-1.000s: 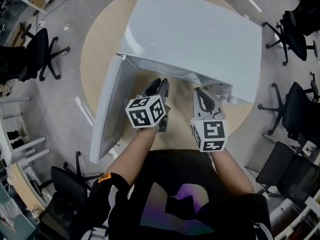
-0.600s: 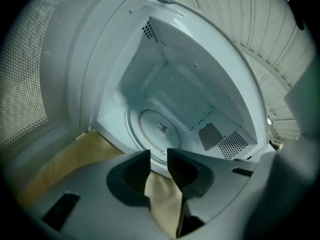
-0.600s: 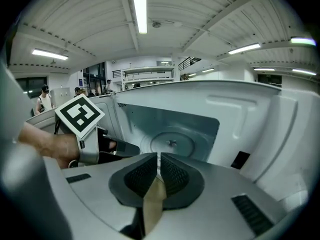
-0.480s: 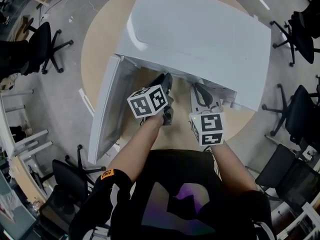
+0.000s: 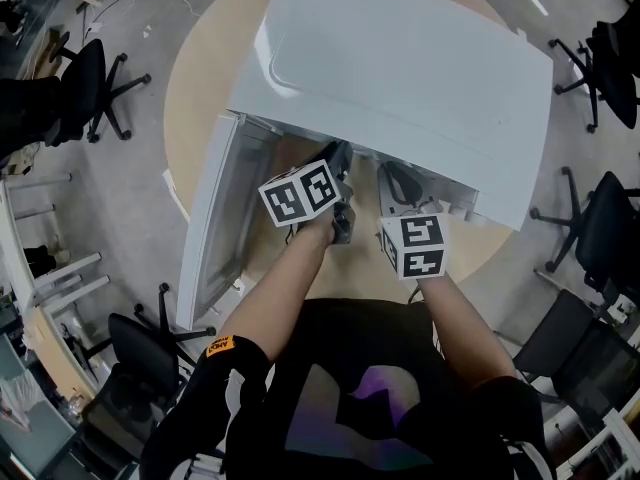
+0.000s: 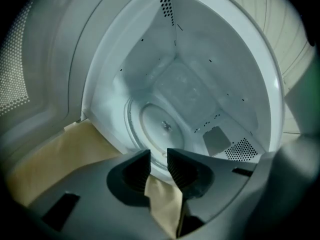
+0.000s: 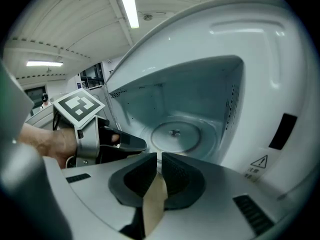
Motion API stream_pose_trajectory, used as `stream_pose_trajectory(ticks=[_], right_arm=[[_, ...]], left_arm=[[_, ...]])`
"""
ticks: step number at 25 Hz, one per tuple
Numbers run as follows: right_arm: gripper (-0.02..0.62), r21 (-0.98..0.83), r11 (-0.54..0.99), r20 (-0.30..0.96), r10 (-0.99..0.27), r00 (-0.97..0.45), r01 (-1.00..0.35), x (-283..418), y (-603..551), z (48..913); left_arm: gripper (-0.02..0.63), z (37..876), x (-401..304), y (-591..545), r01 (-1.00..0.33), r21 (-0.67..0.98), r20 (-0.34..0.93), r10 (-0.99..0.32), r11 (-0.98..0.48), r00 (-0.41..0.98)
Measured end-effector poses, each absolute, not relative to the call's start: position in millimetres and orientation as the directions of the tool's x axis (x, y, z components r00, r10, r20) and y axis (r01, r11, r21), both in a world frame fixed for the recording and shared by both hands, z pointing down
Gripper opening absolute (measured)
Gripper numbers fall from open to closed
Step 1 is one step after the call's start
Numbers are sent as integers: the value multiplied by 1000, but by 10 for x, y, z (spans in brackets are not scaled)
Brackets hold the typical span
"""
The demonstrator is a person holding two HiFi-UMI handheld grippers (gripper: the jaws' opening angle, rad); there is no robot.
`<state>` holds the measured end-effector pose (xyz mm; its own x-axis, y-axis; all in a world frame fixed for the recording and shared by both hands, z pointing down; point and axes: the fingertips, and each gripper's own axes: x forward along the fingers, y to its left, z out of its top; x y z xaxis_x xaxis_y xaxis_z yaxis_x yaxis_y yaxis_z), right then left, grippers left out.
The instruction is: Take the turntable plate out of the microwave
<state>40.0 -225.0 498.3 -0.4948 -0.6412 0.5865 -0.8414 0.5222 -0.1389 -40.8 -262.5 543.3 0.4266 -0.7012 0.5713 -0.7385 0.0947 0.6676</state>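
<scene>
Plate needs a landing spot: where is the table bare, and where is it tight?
Bare: the table arc left of the microwave, behind its open door; a narrower strip off its front right corner. Tight: the mouth, with the left claw and right claw side by side at it.

- The microwave (image 5: 400, 78), ahead of both grippers, is white outside and pale bluish white inside.
- Its door (image 6: 17, 81), left of the left gripper (image 6: 158, 156), is white with a fine dotted mesh.
- The turntable plate (image 7: 175, 134), beyond the right gripper (image 7: 160, 159), is clear with a pale grey-blue tint.
- Both grippers are grey with dark ribbed pads.
- Each gripper's cube (image 5: 300, 193) carries black square markers on white.
- The table (image 5: 200, 98) beneath them is light tan.
- The shirt (image 5: 370, 398) behind them is black with a purple patch.
</scene>
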Motion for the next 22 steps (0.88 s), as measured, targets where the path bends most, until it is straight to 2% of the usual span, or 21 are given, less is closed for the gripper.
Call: stream_pose_trajectory(ticks=[9, 12, 22], right_arm=[[21, -196, 499, 604, -617, -504, -844, 443, -2284, 5168], [73, -216, 505, 612, -597, -519, -836, 403, -2270, 5217], [80, -223, 507, 627, -579, -521, -832, 367, -2243, 5301]], left_arm=[[132, 5489, -451, -2621, -731, 669, 589, -697, 136, 408], [132, 5535, -516, -2602, -736, 658, 602, -699, 161, 386], [144, 5619, -515, -2605, -686, 702, 585, -706, 194, 399]])
